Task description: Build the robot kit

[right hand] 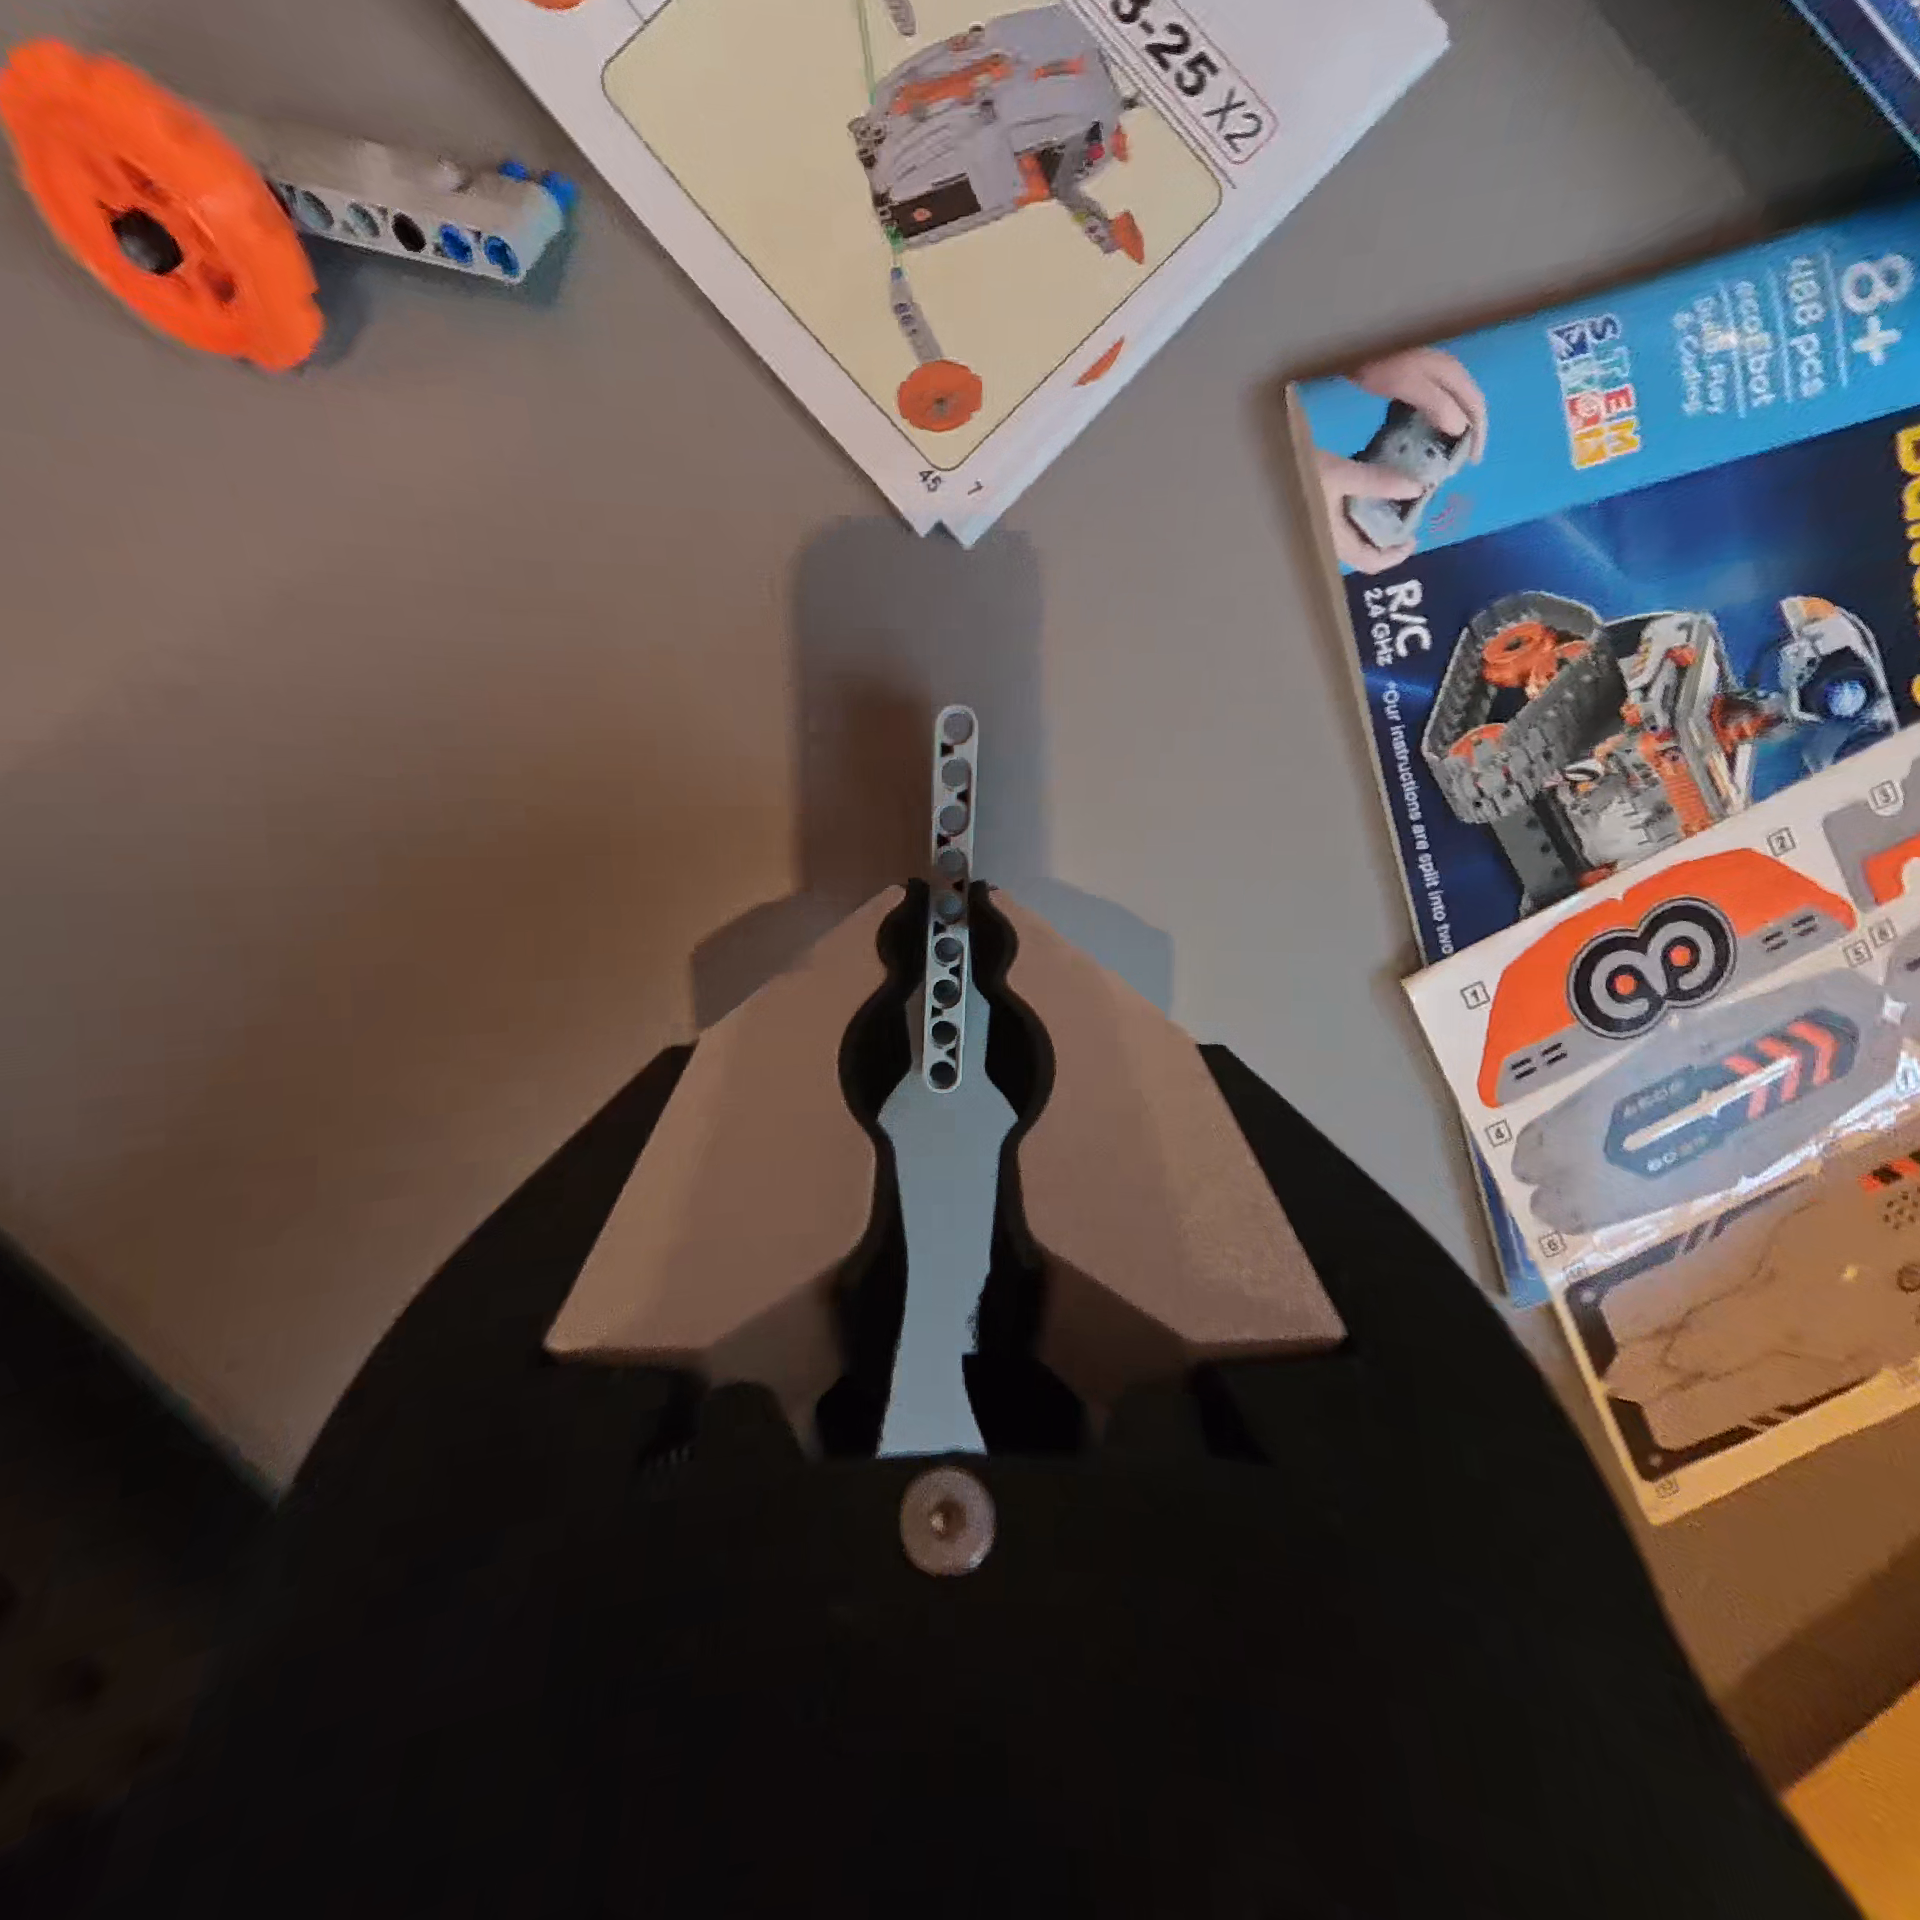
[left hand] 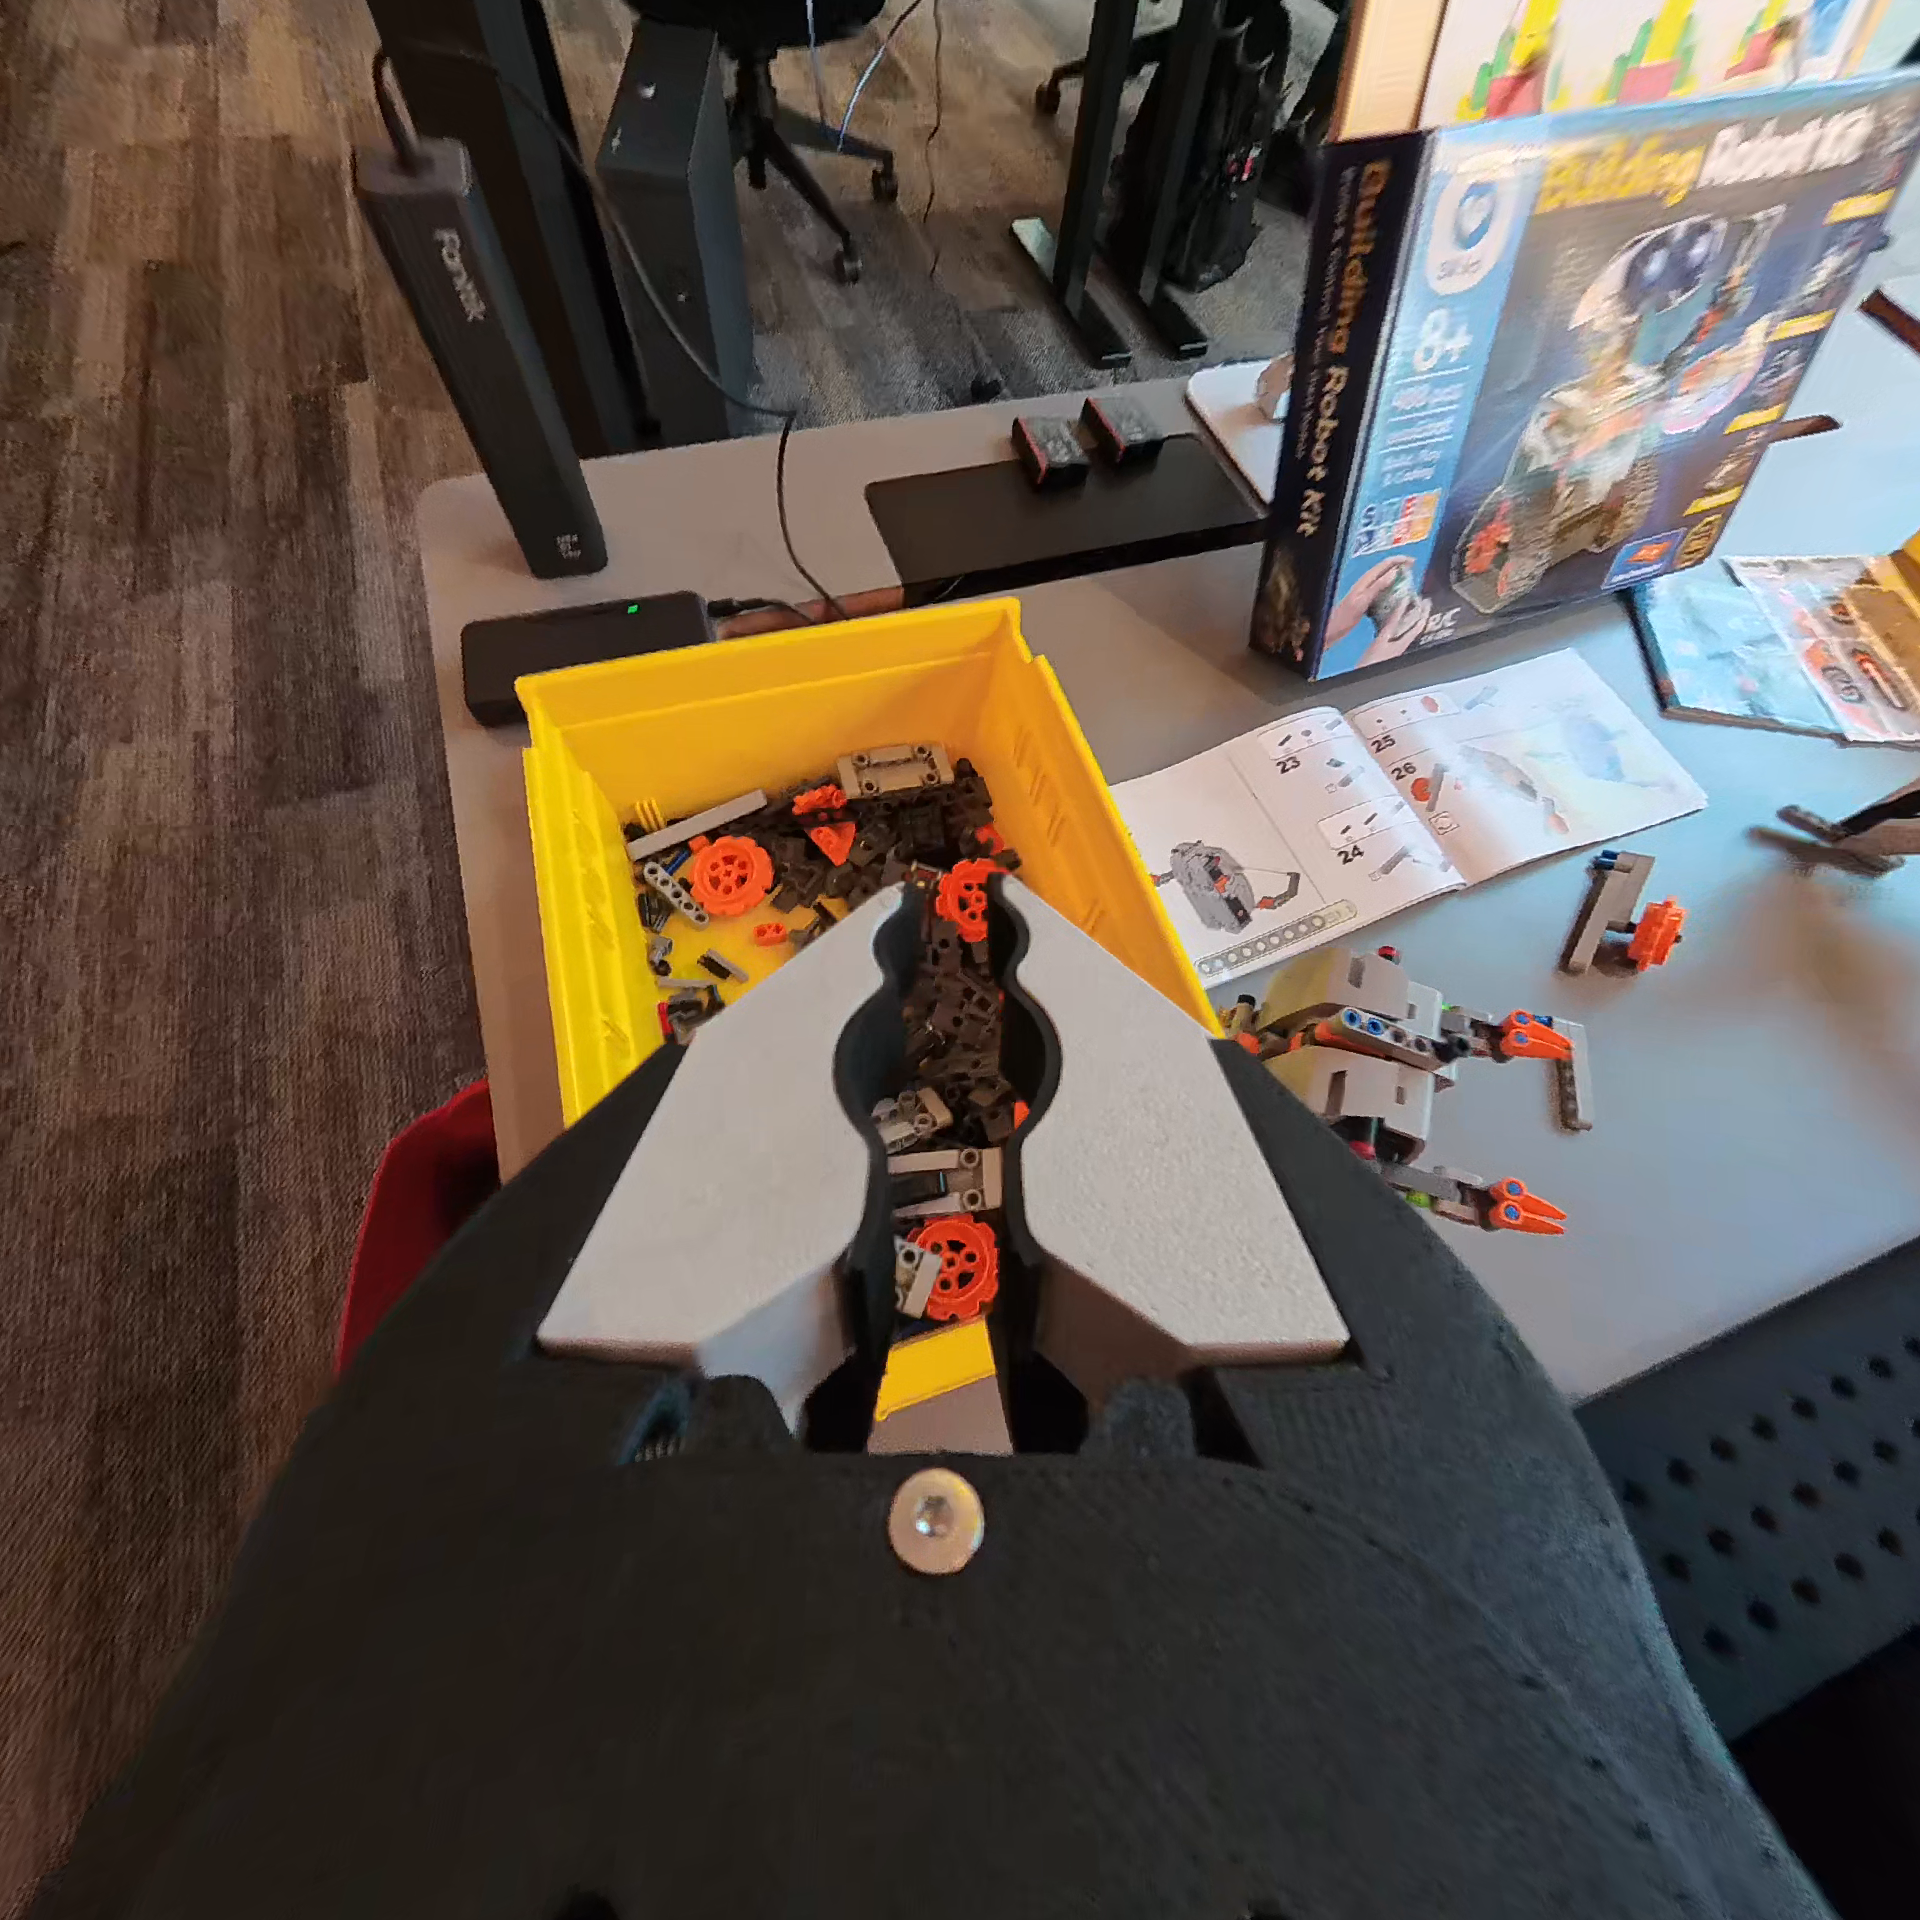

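Note:
My left gripper [left hand: 953, 891] hovers over a yellow bin [left hand: 769, 675] full of small black, grey and orange building parts. Its jaws stand a narrow gap apart with nothing held; an orange gear [left hand: 964, 902] in the bin shows just past the tips. My right gripper [right hand: 948, 889] is shut on a thin grey beam with holes [right hand: 951, 831], which sticks out forward past the tips, over the grey table [right hand: 416, 727].
A half-built grey and orange robot model [left hand: 1392, 1049] lies right of the bin, by an open instruction booklet [left hand: 1403, 821] and the kit box [left hand: 1579, 395]. An orange wheel on a grey beam [right hand: 166, 208], booklet pages [right hand: 935, 208] and a sticker sheet [right hand: 1704, 1091] lie near the right gripper. About 60 cm separates my left fingertips from my right. My left gripper's tips are some 25 cm from the orange gear [left hand: 964, 902].

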